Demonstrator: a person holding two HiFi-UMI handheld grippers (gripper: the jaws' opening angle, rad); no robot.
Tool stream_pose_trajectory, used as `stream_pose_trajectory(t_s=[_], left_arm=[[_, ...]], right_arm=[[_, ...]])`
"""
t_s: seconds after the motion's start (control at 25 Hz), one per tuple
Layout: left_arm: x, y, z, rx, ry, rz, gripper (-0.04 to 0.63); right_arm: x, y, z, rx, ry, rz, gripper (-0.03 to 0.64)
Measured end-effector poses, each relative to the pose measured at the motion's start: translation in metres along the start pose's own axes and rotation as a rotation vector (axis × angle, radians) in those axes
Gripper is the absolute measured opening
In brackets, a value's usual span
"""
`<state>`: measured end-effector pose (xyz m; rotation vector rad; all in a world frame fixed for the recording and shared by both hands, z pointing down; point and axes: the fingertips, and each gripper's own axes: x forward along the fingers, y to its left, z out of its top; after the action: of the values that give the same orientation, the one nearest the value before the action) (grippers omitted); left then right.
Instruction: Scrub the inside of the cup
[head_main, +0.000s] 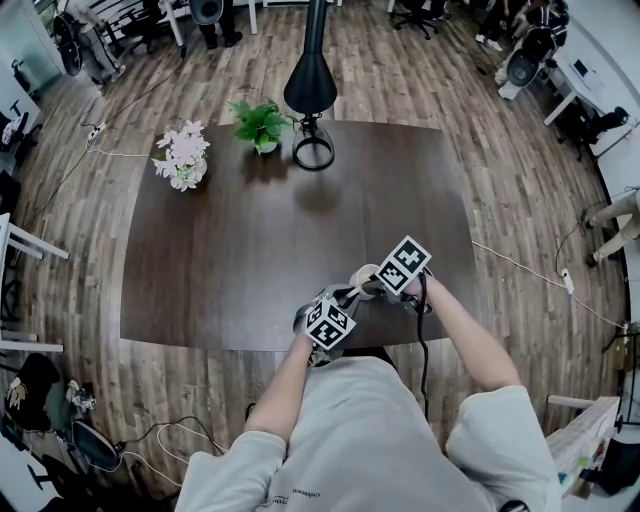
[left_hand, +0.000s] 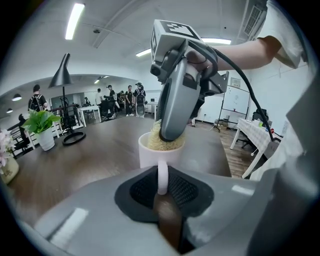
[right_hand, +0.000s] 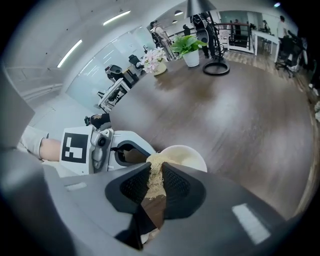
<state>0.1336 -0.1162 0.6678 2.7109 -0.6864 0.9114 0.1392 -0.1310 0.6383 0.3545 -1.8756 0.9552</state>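
- Currently I am clamping my left gripper (left_hand: 161, 189) on the handle (left_hand: 162, 176) of the white cup (left_hand: 149, 154). Its jaws are standing narrow, with the thin loop of the handle pinched between them.
- I am squeezing a straw-coloured scrubber (right_hand: 156, 169) in my right gripper (right_hand: 155, 176). Those jaws are closed in on the fibrous wad, which is poking out past their tips.
- I am bringing the right gripper at the cup from above, on a tilt. The scrubber is sitting in the mouth of the cup and bulging a little over the rim.
- Judging by that, I am in the scrubbing step itself, with the scrubber in the cup and the cup steadied by its handle. How deep the wad is reaching I cannot tell, since the inside wall below the rim is hidden.
- The next move, I reckon, is calling for a sweep or twist of the scrubber round the inner wall and down toward the bottom. My left grip should be resisting that turn, because a hold on such a thin handle may be letting the cup swivel.
- The cup is standing upright between my two grippers, over the near edge of the dark wooden table (head_main: 230, 250). Whether it is resting on the wood or lifted just off it I cannot tell.
- Well apart, at the far side of the table, a black lamp (head_main: 311, 85), a green plant (head_main: 262, 124) and a pot of pale flowers (head_main: 182, 155) are standing.
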Motion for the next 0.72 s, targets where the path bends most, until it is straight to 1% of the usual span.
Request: stream_pose_trajectory(t_s=[0.2, 0.4, 0.52, 0.72], left_arm=[[0.002, -0.001, 0.0, -0.016, -0.004, -0.02, 0.051], [0.0, -0.004, 0.001, -0.028, -0.02, -0.051, 0.051], [0.001, -0.006, 0.003, -0.03, -0.026, -0.06, 0.051], [0.001, -0.009, 0.003, -0.035, -0.032, -0.073, 0.051]], right_arm=[[0.004, -0.006, 0.006, 0.08, -0.037, 0.002, 0.091], [0.002, -0.015, 0.012, 0.156, -0.105, -0.009, 0.092], [-0.001, -0.024, 0.012, 0.164, -0.123, -0.042, 0.092], [-0.011, -0.042, 0.013, 0.12, -0.112, -0.147, 0.095]])
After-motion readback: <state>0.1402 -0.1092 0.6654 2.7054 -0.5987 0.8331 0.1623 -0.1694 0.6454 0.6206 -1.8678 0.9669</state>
